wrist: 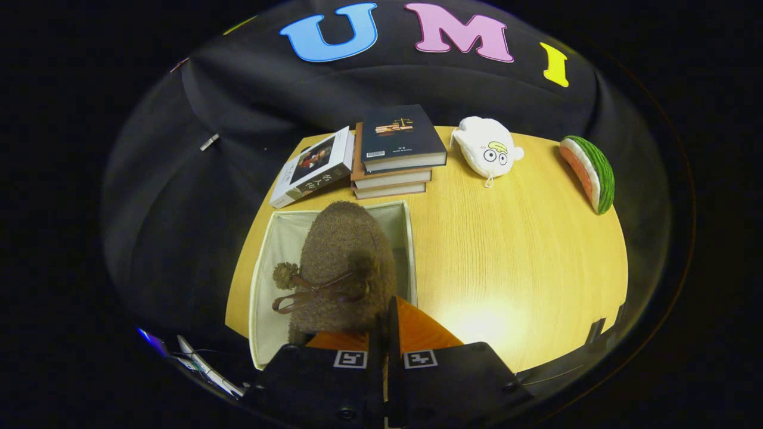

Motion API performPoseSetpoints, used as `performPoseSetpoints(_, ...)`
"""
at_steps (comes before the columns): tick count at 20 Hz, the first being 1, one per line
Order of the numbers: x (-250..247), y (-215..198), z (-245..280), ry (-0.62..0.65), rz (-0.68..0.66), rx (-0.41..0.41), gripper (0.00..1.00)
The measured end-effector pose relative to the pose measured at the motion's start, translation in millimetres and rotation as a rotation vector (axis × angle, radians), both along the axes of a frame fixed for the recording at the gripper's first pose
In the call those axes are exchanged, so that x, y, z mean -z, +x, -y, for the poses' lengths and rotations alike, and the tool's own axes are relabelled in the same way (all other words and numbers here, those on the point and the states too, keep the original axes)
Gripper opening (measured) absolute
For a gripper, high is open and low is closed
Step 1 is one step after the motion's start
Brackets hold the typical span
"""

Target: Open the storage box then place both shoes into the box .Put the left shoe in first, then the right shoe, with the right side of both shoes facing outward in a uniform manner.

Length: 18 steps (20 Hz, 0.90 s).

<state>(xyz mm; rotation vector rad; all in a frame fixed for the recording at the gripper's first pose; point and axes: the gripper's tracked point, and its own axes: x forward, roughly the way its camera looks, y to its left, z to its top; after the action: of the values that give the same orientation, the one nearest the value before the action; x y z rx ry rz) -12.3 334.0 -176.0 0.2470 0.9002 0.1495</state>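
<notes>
Here the gripper [384,333] is clenched on a fuzzy brown shoe [346,262], its two fingers drawn nearly together on the shoe's near end, and the shoe hangs over the open storage box [262,286], a pale fabric bin at the near left corner of the desk [506,262]. The shoe points toward 12 o'clock from the fingers; a pompom and a brown ribbon bow sit on its flank toward 9 o'clock. Whether any part of it touches the box floor I cannot tell, nor whether this is the left or the right shoe.

Several things could go wrong, in my judgement. The hold is on soft pile at one end only, so the shoe may droop or twist out of the fingers before it is set down. The box walls look limp; a sole catching the rim at 3 o'clock could fold the wall in or drag the bin along the desk. If the shoe rolls on release, the wrong side would face outward, against the task. The box also stands close to the desk's near edge, so a push could shift it off.

Beyond the box, toward 12 o'clock, lies a stack of books [396,161], with a leaning book [313,170] at 11 o'clock. The leaning book's spine bears Chinese characters too small to read surely; the top book shows a scales emblem and a barcode. A white plush toy [489,155] and a watermelon-slice toy [590,173] rest toward 1 and 2 o'clock, without legible writing.
</notes>
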Motion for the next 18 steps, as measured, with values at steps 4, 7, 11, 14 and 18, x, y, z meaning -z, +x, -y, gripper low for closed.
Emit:
performPoseSetpoints(4, 9.2, 4.5, 3.2, -0.046, -0.018, 0.002, 0.08)
performPoseSetpoints(7, 10.7, 4.2, 0.1, -0.044, -0.024, 0.000, 0.15)
performPoseSetpoints(11, 5.7, 2.7, -9.1, -0.010, -0.021, -0.004, 0.27)
performPoseSetpoints(14, -4.3, 2.6, -11.0, 0.006, -0.001, -0.012, 0.66)
performPoseSetpoints(18, -16.1, 1.6, -9.5, 0.004, 0.024, -0.017, 0.94)
